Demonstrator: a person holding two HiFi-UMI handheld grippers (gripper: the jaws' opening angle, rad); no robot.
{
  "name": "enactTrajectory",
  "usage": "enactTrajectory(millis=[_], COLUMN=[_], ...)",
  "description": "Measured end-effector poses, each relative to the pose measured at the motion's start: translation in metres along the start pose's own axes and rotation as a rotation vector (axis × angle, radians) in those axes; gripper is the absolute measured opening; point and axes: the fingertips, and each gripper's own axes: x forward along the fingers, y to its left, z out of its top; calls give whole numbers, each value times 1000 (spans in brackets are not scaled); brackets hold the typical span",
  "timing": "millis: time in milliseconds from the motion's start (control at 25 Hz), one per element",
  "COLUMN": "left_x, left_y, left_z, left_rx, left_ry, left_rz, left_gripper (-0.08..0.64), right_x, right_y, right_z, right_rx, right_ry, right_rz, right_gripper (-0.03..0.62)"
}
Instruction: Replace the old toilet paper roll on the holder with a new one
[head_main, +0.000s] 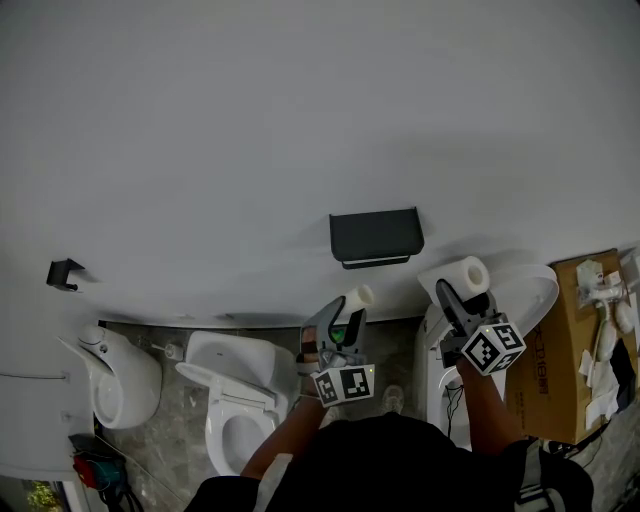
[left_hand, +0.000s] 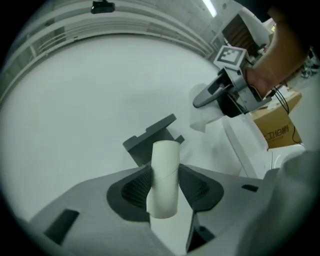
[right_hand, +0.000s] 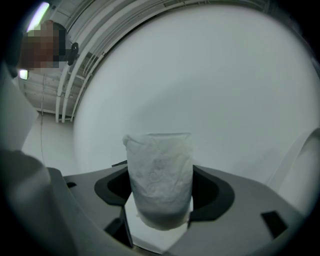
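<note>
Left gripper (left_hand: 162, 187) pinches the bare cardboard core (head_main: 358, 297), held below the empty wall holder (head_main: 376, 236). Right gripper (right_hand: 160, 192) clamps the fresh roll (head_main: 462, 277) just beside the holder, apparently staged for loading.

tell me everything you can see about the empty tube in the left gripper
The empty tube is a bare off-white cardboard core with a spiral seam, no paper left on it. The left gripper pinches it at mid-length between dark ribbed pads, both ends sticking out. It is clear of the dark wall holder, below and left of it in the head view.
</note>
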Motion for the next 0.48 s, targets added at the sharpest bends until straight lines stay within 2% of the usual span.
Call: enactTrajectory(millis=[120, 240, 400, 480], left_x=[-9, -18, -27, -30], left_y=[14, 28, 47, 57], left_z=[6, 7, 15, 17], left_rx=[-99, -247, -370, -456], left_ry=[-36, -55, -107, -135], left_rz=[13, 3, 3, 6], left_gripper=[172, 172, 173, 173], right_x=[3, 7, 12, 15], right_y=[3, 7, 3, -1], right_z=[-3, -6, -3, -1], right_rx=[-2, 11, 79, 126], right_ry=[1, -8, -45, -70], right_rz=[-2, -4, -39, -56], right_gripper=[318, 318, 318, 318])
